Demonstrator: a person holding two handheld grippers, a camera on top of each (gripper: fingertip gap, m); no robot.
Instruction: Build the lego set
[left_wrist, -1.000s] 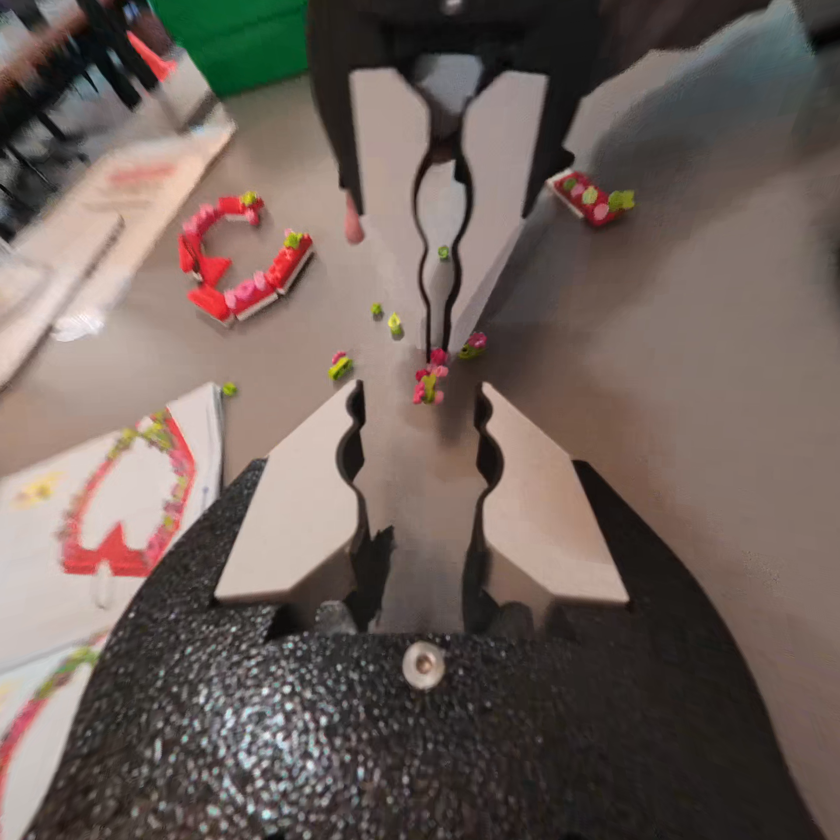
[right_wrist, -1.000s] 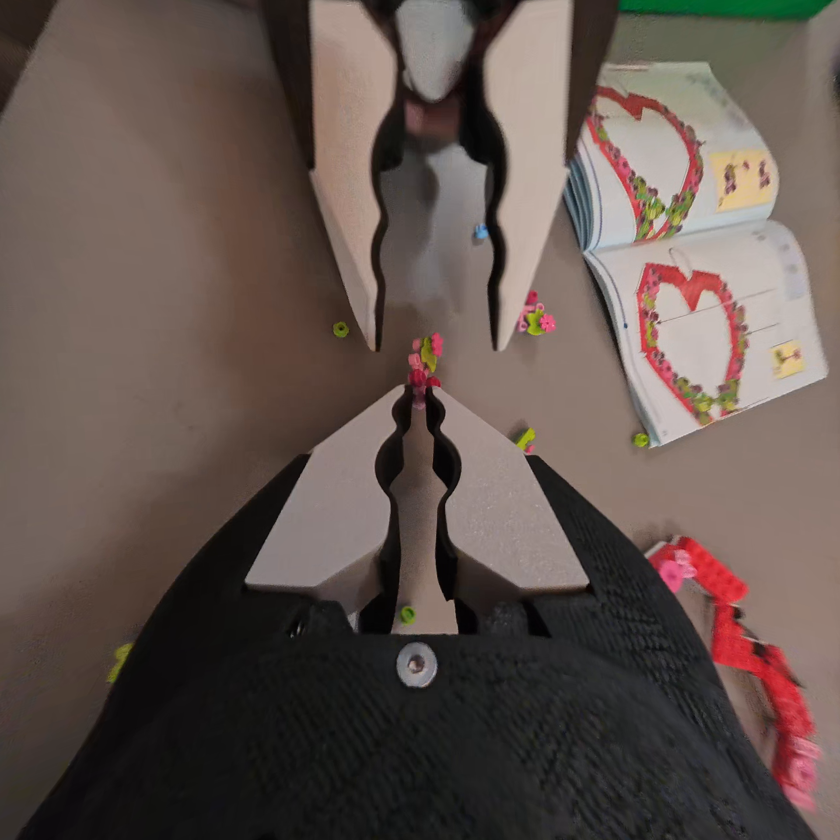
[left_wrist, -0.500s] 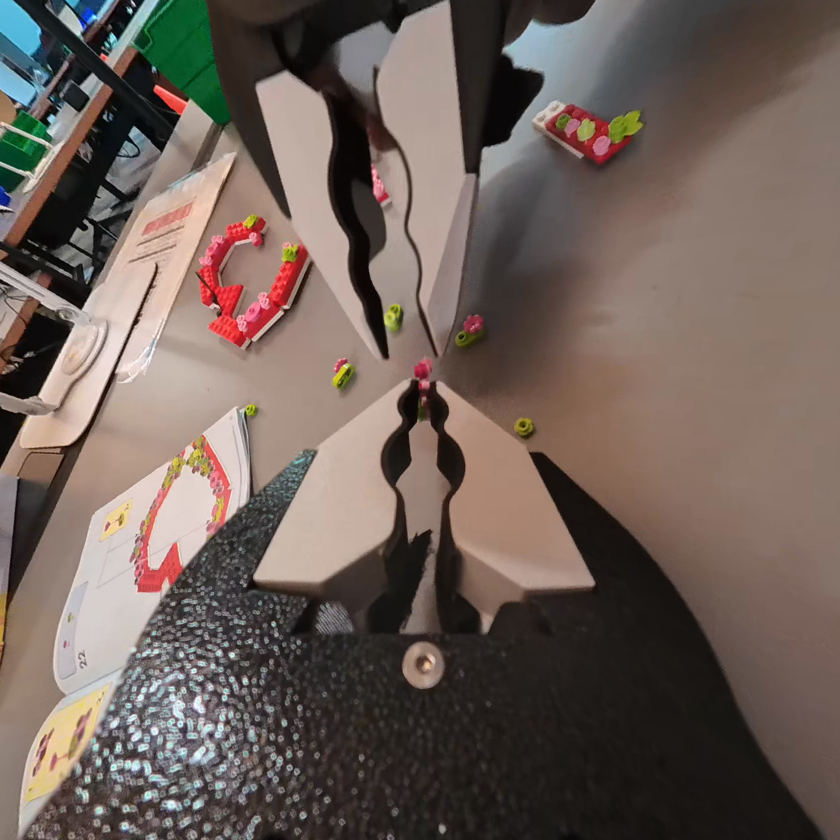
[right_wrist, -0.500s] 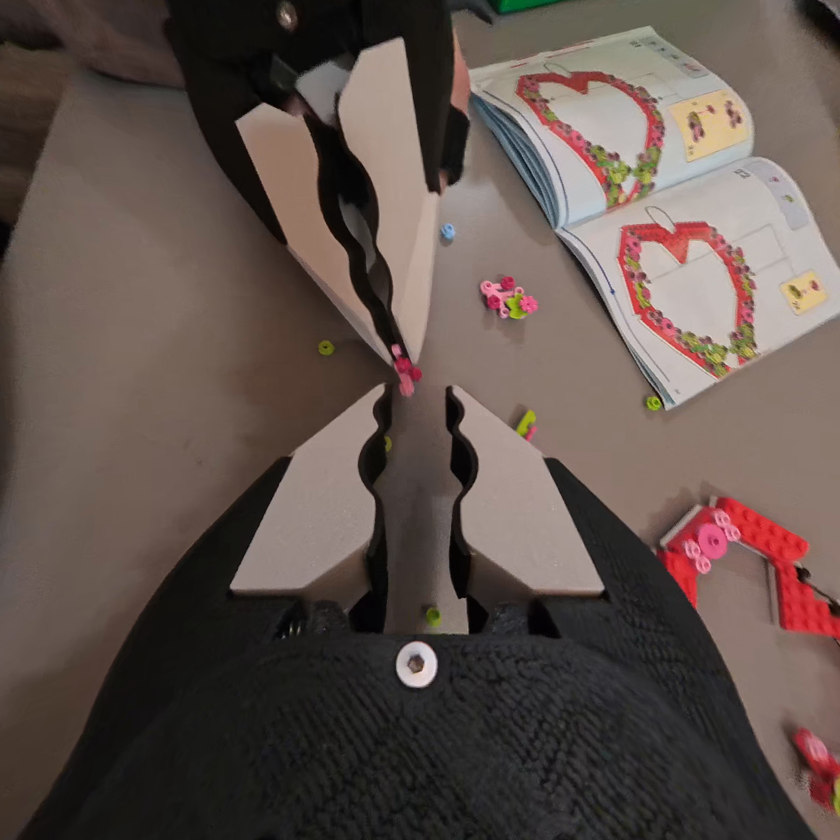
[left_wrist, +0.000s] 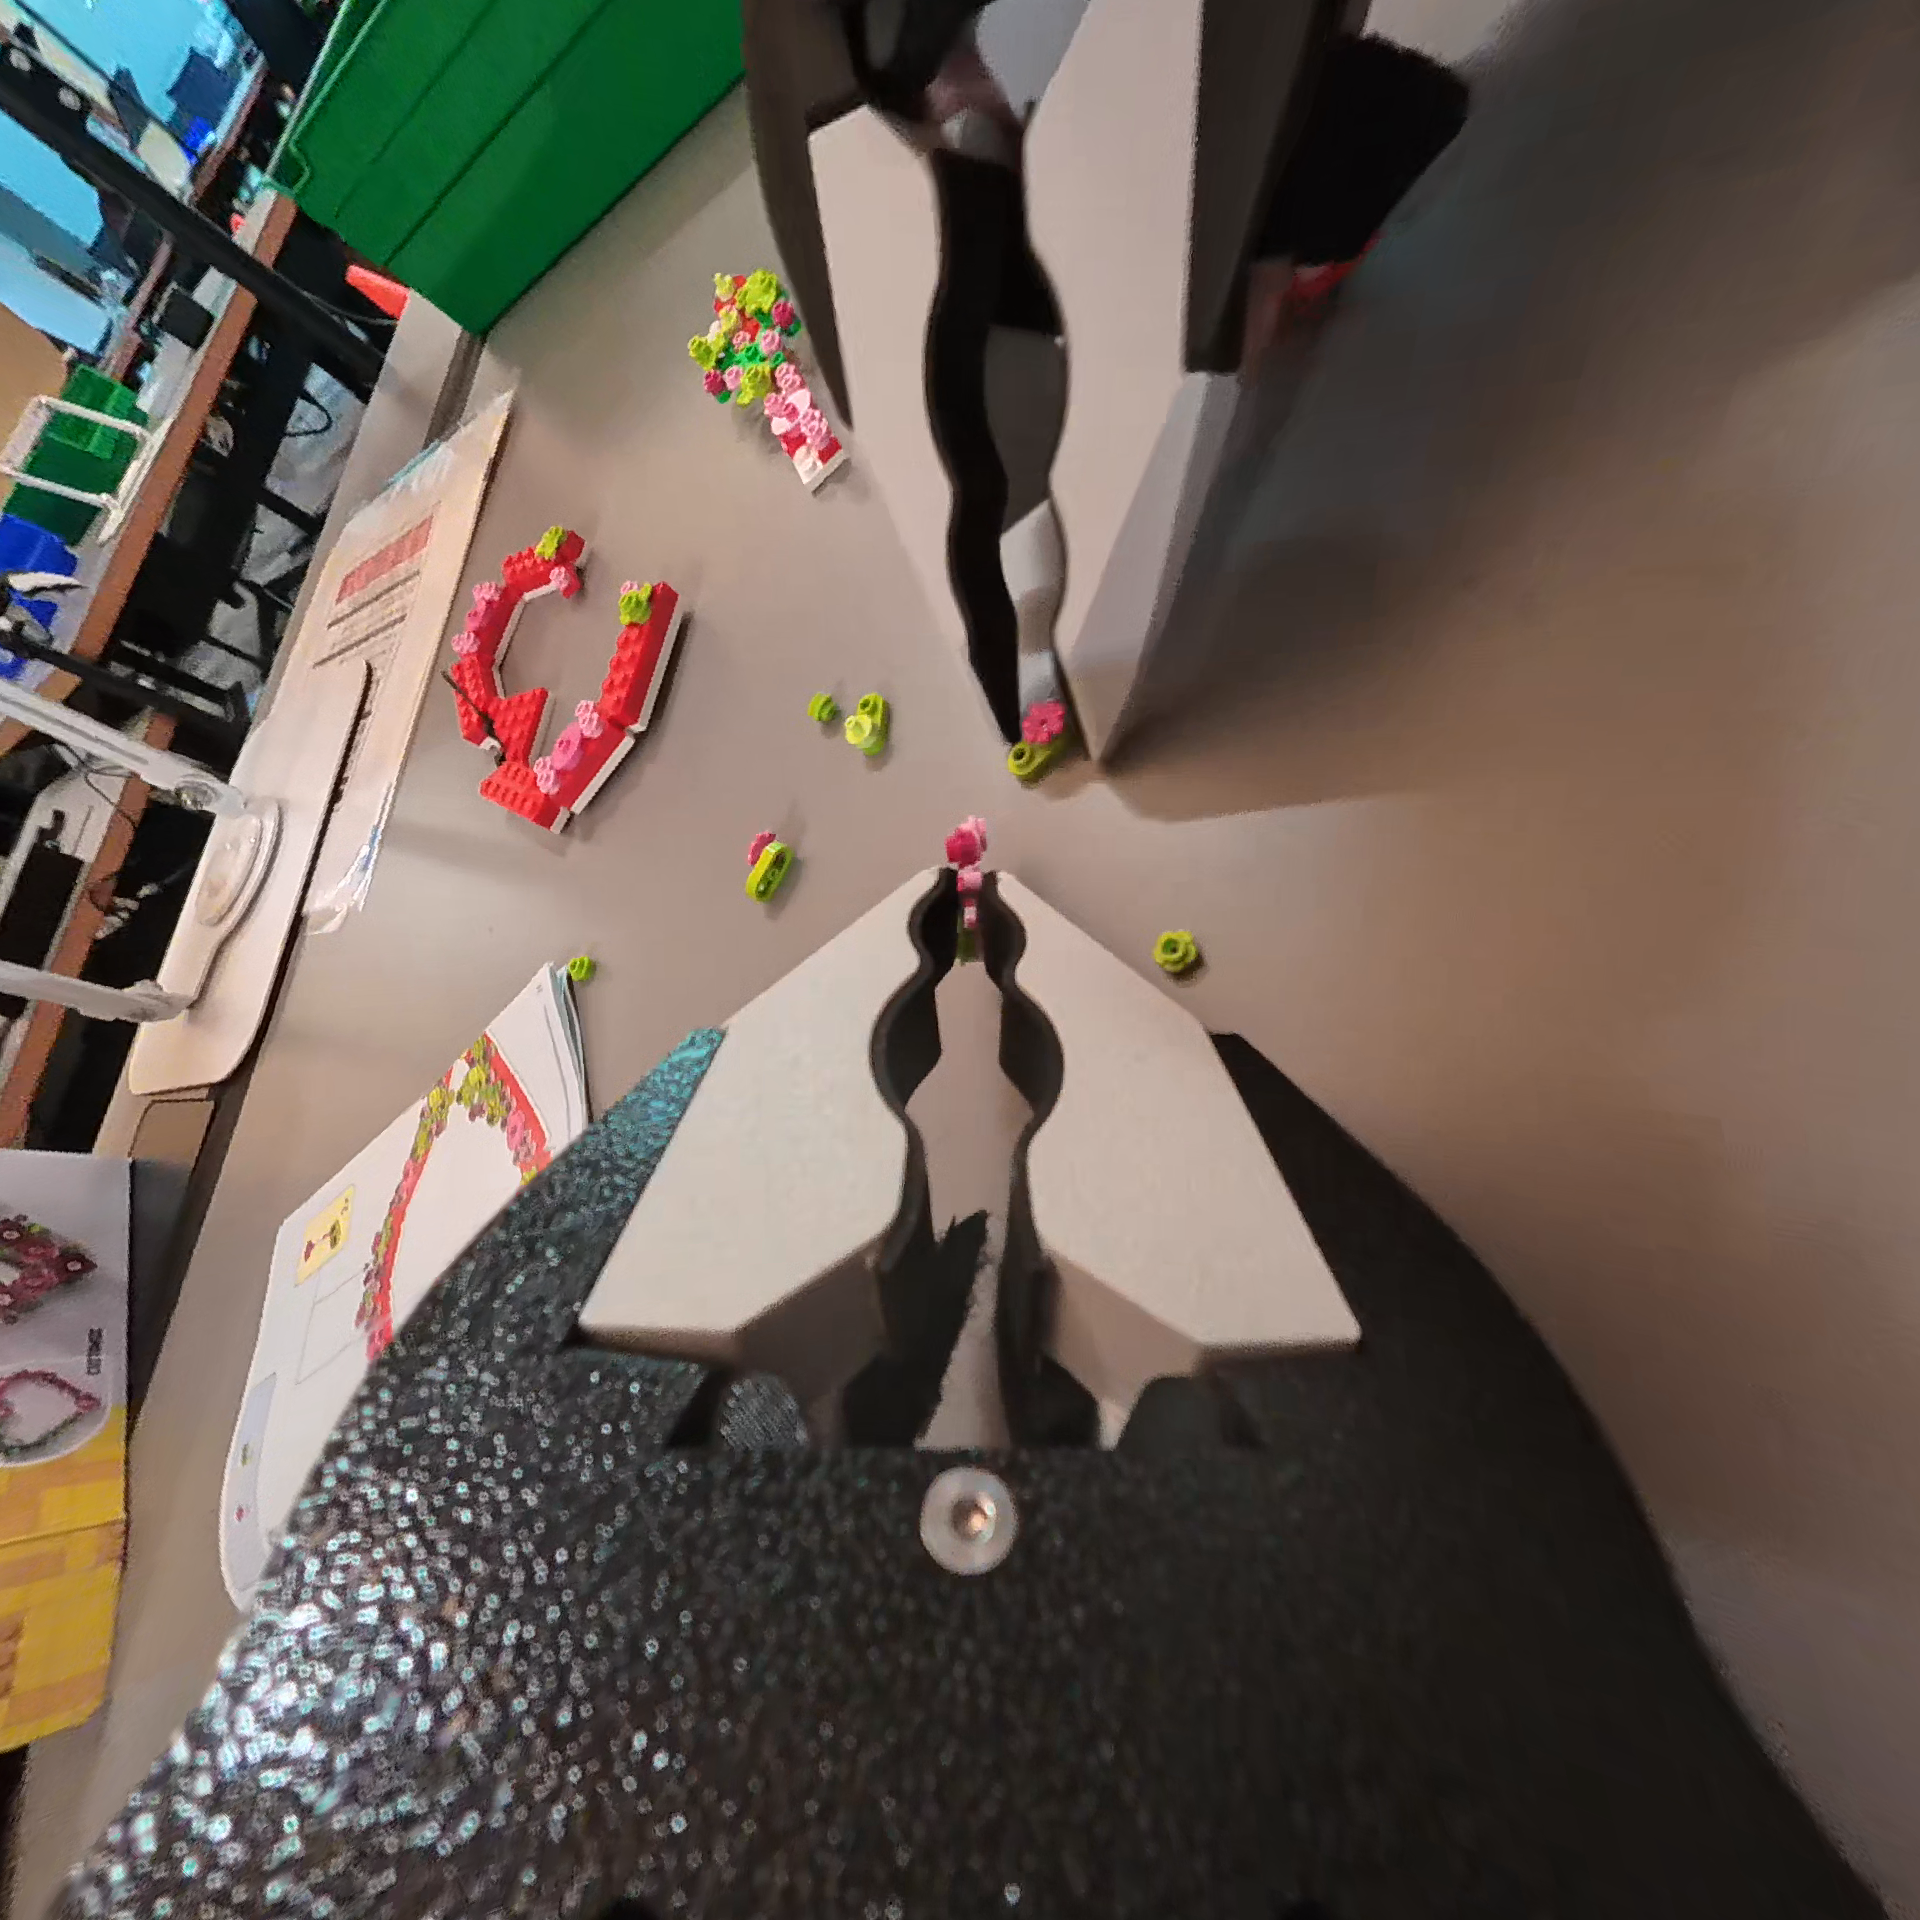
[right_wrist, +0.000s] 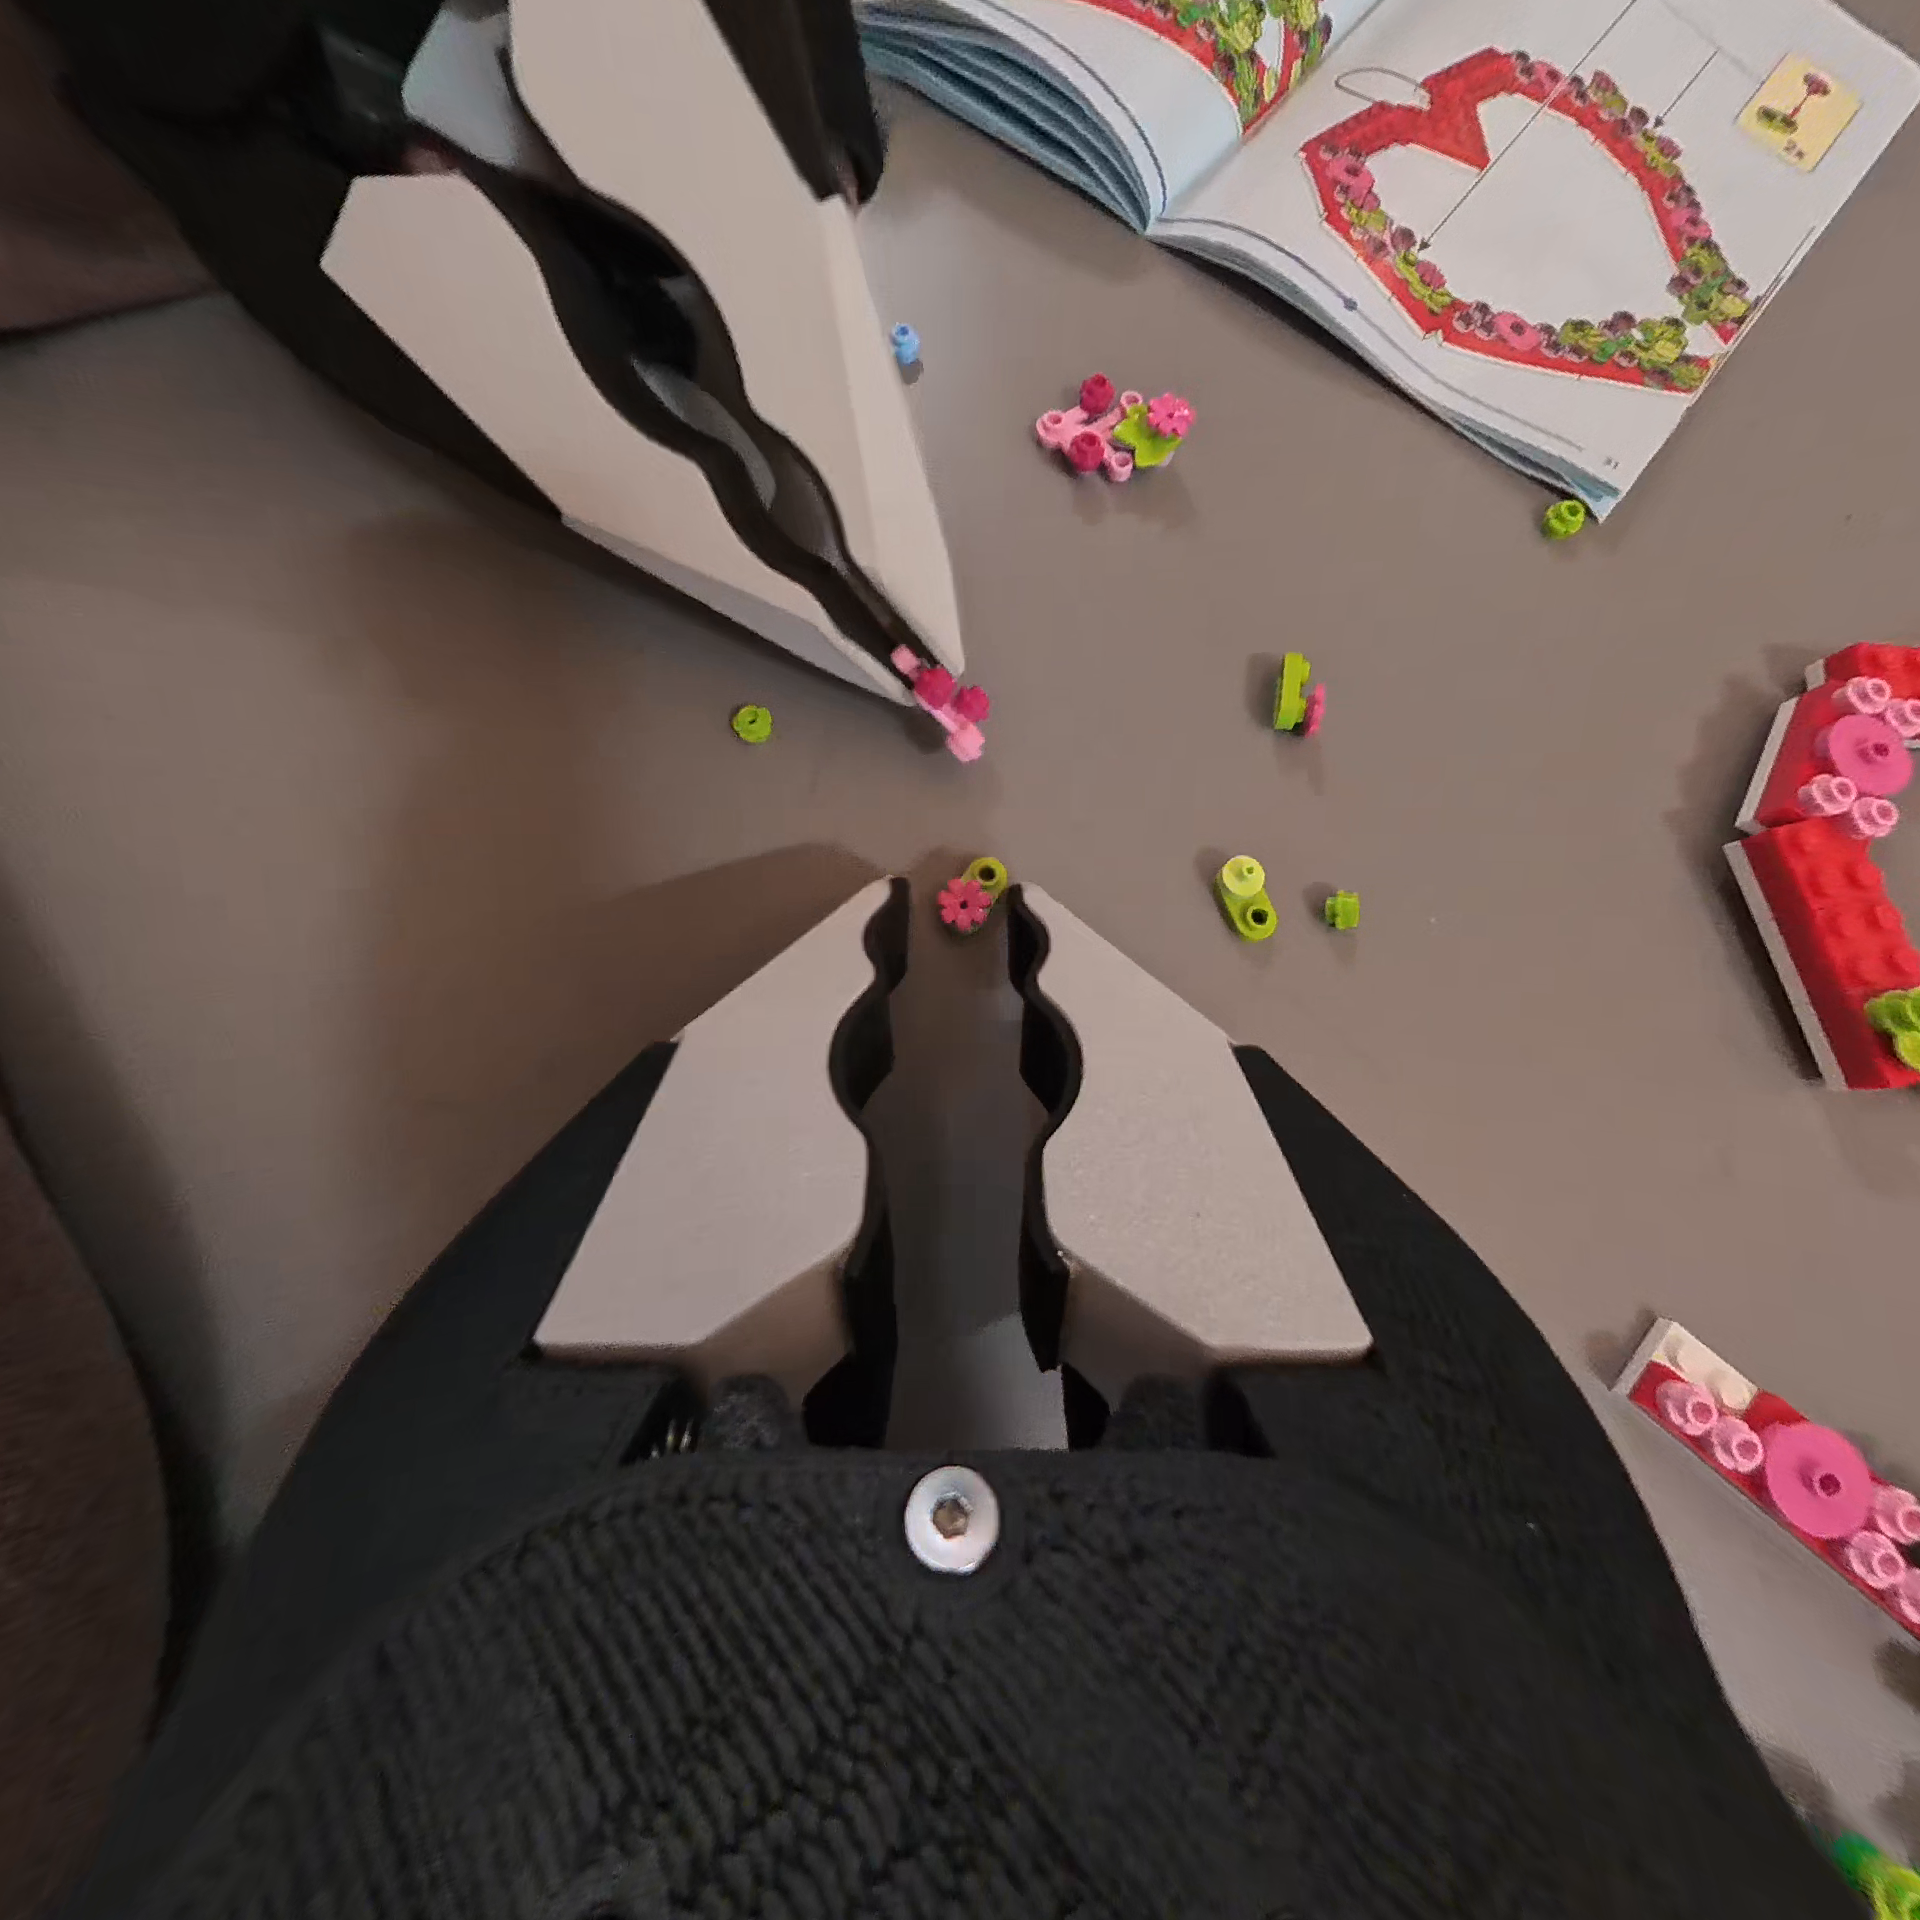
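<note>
Red heart frame cut by right edge; booklet cropped top.

The grey table is bare and open on the far side of the left gripper, with only one little green stud lying there. Between the two grippers the gap is small, and a pink flower on a green piece sits right at the tips of the right gripper, whose fingers are spread a little. The other way is crowded: loose green bits, a pink and green cluster, the open booklet and the red heart frame all block the path.
</note>
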